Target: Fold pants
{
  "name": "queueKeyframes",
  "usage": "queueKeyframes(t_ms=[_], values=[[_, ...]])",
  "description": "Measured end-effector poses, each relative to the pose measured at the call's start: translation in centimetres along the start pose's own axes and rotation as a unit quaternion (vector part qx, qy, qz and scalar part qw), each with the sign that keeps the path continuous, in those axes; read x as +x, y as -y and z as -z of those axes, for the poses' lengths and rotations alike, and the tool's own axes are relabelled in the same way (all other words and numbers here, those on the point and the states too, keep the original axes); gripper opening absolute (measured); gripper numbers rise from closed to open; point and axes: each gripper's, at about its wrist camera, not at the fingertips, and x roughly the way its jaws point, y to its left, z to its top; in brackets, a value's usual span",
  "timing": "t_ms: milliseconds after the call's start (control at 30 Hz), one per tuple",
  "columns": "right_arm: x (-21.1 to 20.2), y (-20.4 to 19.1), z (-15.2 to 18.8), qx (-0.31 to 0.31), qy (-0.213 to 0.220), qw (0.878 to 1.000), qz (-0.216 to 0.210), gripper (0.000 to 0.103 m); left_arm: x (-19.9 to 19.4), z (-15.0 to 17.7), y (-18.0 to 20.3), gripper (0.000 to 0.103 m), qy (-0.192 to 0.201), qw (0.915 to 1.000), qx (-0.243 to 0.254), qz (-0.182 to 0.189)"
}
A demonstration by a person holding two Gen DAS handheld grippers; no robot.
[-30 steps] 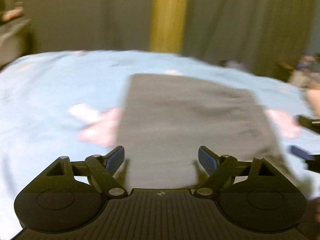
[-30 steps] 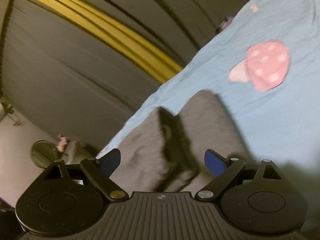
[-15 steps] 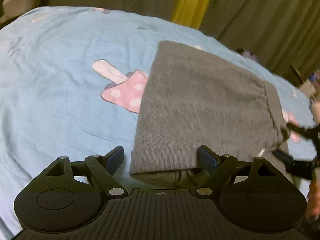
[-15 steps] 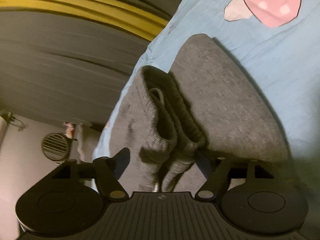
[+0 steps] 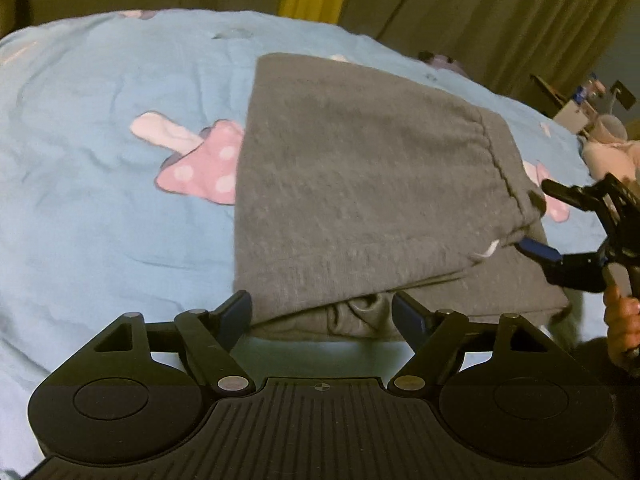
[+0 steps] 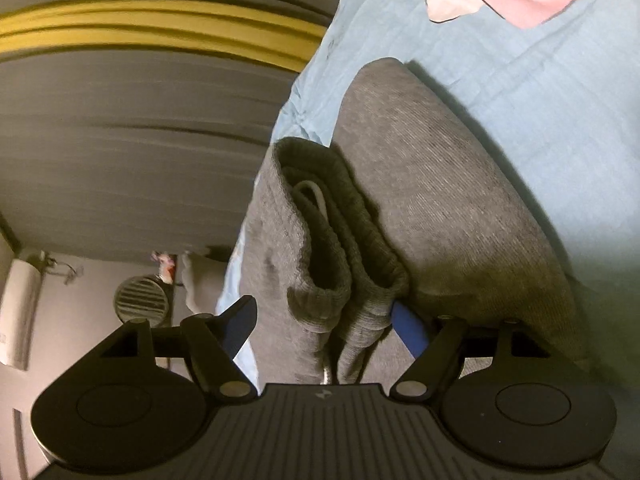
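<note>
- Presently the grey knitted pants (image 5: pixel 360 184) lie folded into a thick, roughly square stack on the light blue bedsheet (image 5: pixel 88 216), partly covering a pink spotted mushroom print (image 5: pixel 200 168).
- Left tongs (image 5: pixel 322 314): jaws wide but closing, astride the near edge of the stack; the blue pads do not yet press on the cloth, so nothing is held.
- Right tongs (image 6: pixel 324 320): jaws wide, set around the ribbed waistband end (image 6: pixel 320 240). The right-hand pad lies against the cloth; the left-hand pad stands clear. No firm grip is evident.
- Step in hand, as judged: taking hold of the stack at two edges, either for a last fold or to square it up. The task appears nearly complete.
- To do it well: each pair of tongs should gather every layer, not only the top one, since the layers are loose at the near edge. Both should close before either lifts, and should move together so the stack does not shear.
- Risk noted: the white drawstring (image 6: pixel 316 196) sits looped inside the waistband fold and could snag or trail out.
- Materials: soft, matt jersey knit with a gathered, ribbed elastic waistband; bulky and compressible, prone to sagging. The sheet is thin, creased cotton-like cloth and may drag along.
</note>
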Motion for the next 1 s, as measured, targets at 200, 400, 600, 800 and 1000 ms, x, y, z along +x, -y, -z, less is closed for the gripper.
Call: queueKeyframes(t_ms=[200, 400, 600, 800, 1000], values=[[-1.9, 0.3, 0.1, -0.006, 0.039, 0.999, 0.021, 0.088, -0.8, 0.3, 0.6, 0.084, 0.022, 0.9981, 0.017, 0.055], [-1.5, 0.3, 0.4, -0.023, 0.047, 0.998, 0.026, 0.094, 1.3, 0.2, 2.4, 0.084, -0.008, 0.9987, 0.048, 0.013], [-1.6, -0.1, 0.6, -0.040, 0.043, 0.998, 0.032, 0.095, 3.0, 0.0, 0.9, 0.075, -0.055, 0.9980, -0.007, -0.029], [-1.1, -0.4, 0.1, -0.036, 0.033, 0.999, 0.020, 0.095, 2.2, -0.1, -1.7, 0.072, -0.059, 0.9946, -0.085, -0.011], [1.3, -1.6, -0.8, -0.064, 0.000, 0.997, 0.038, 0.095, 2.5, -0.1, -2.2, 0.074, -0.065, 0.9930, -0.098, -0.010]])
